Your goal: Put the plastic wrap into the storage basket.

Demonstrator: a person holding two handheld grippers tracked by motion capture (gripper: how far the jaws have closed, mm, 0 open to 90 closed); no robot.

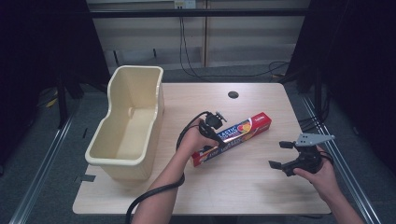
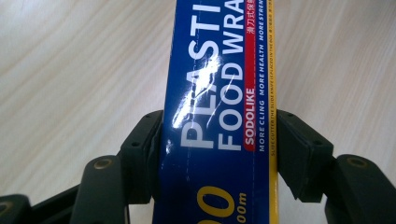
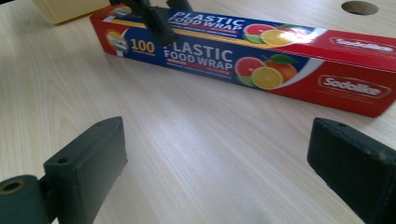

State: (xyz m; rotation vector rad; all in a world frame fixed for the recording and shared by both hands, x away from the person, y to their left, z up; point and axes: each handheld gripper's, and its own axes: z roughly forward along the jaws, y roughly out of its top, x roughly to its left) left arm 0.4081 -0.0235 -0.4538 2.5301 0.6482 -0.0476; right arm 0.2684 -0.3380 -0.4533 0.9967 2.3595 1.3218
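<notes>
Food-wrap box (image 1: 233, 135) lengthwise diagonal, red end toward far right.

Plastic food wrap box (image 3: 261, 56): blue at the end between the left gripper's (image 2: 217, 154) black jaws, red at the far end; white lettering, yellow "100", yellow edge stripe, orange and grapefruit picture mid-length. Right gripper (image 1: 286, 156): black jaws, grey plate on top. Tub (image 1: 128, 123) beyond the left gripper: cream. Table (image 3: 196, 154) under both: pale wood grain.
</notes>
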